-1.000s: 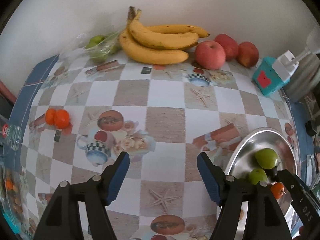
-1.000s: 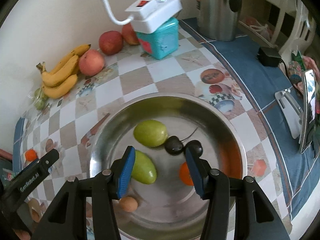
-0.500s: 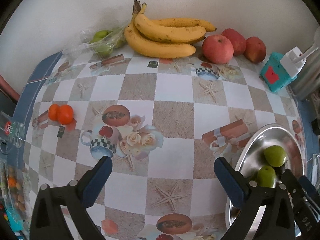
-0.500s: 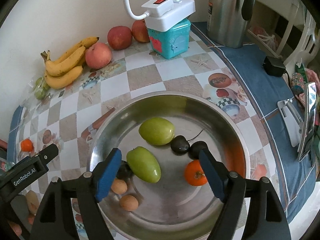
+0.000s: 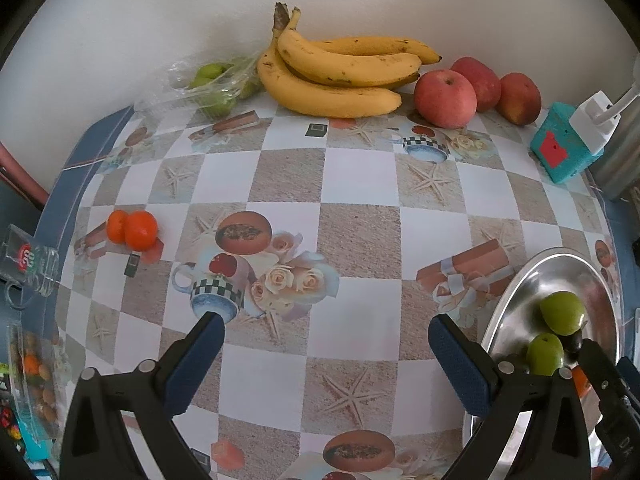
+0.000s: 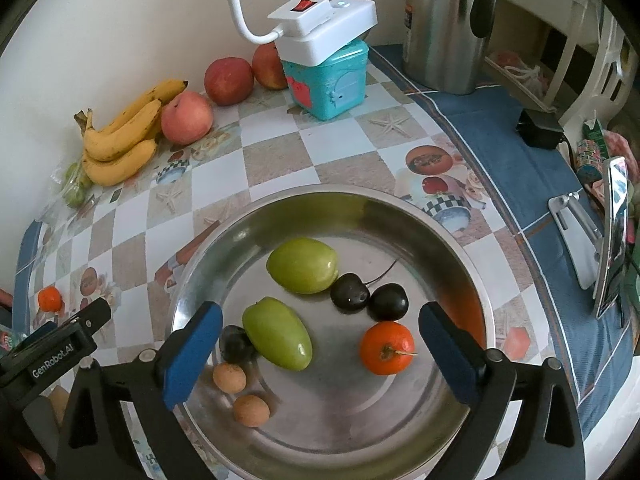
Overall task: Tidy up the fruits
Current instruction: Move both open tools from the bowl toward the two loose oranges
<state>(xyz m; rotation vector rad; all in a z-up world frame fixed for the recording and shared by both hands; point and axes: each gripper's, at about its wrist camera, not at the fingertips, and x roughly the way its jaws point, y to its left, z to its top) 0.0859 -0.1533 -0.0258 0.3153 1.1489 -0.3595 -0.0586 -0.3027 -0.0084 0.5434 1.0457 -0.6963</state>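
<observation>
Where the two views overlap, both list the yellow banana bunch (image 5: 340,76), three red apples (image 5: 445,99) and the teal box with a white switch unit on top (image 6: 326,76) along the far wall, on a desk (image 5: 360,176) covered in a checked cloth printed with cups and starfish.

Left wrist view only:
- pair of small orange tangerines (image 5: 134,230), far left on the desk, touching each other;
- clear plastic bag of green fruit (image 5: 212,84), just left of the bananas, seen plainly here and only as a sliver in the other view;
- left tool (image 5: 326,354), blue pads spread wide and released, nothing between them, bare cloth beneath; its jaws have just been opening.

Right wrist view only:
- round steel bowl (image 6: 400,208) seen whole; the left view catches only its left part and two green fruits;
- contents: two oval green fruits (image 6: 302,266), three dark cherries (image 6: 350,293), one orange tangerine (image 6: 386,347), two small tan round fruits (image 6: 229,377);
- right tool (image 6: 320,350), over the bowl, pads apart and released, gripping nothing; its jaws have just been opening; the nearer green fruit and the tangerine lie between the pads;
- steel kettle with a black handle (image 6: 444,24), far right;
- black adapter (image 6: 540,133) on the blue border.
</observation>
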